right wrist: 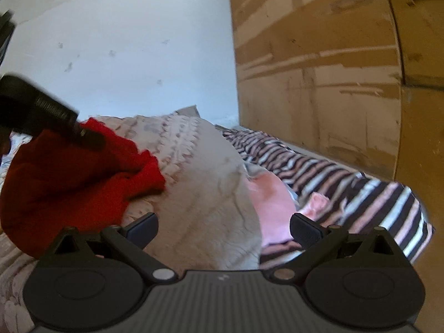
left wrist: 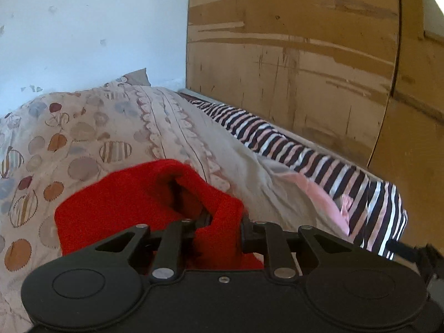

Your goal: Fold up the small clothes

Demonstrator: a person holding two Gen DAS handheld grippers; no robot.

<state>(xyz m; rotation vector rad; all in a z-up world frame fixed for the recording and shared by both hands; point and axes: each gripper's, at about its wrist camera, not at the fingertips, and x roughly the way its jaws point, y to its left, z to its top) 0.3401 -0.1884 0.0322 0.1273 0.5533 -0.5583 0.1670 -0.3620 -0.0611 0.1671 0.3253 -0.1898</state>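
Observation:
A small red garment [left wrist: 133, 202] is bunched up on the patterned bed cover. My left gripper [left wrist: 222, 222] is shut on a fold of it; the cloth drapes over the fingers and hides their tips. In the right wrist view the red garment [right wrist: 72, 177] lies at the left, with the left gripper [right wrist: 88, 136] coming down onto it from the upper left. My right gripper [right wrist: 223, 227] is open and empty, held above the beige cover to the right of the red garment.
A pink garment [right wrist: 274, 205] lies on a black, white and pink striped cloth [right wrist: 360, 188] along the bed's right side, also in the left wrist view [left wrist: 319, 163]. A worn wooden wardrobe [left wrist: 305, 55] stands beyond. A white wall [left wrist: 83, 27] is at the back.

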